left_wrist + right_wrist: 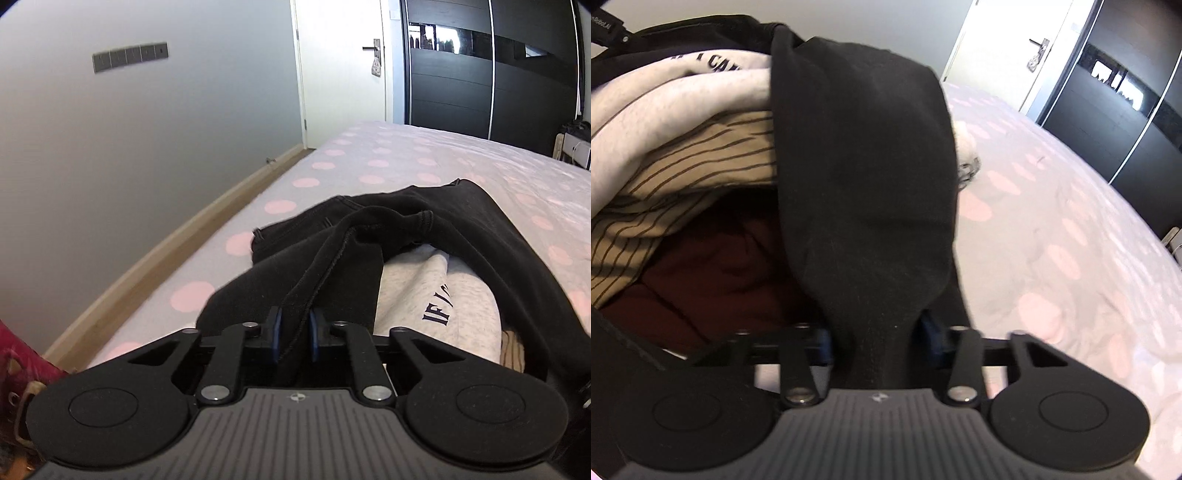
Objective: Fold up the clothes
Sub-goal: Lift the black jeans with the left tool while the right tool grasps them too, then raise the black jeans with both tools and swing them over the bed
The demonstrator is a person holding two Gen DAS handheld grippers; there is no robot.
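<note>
On a bed with a pink-dotted sheet [369,162], a black garment [461,229] lies draped over a pile of clothes. The left gripper [294,332] has its blue pads pinched together on a seamed edge of that black cloth. The right gripper [877,341] is clamped on a thick bunch of the same garment, which hangs over it; this view is blurred, so the fit looks snug rather than certain. Beneath lie a grey sweatshirt with dark lettering [424,295], a tan striped cloth [683,166] and a dark red cloth [713,266]. Beyond stand a white door [340,62] and a dark wardrobe [491,74].
</note>
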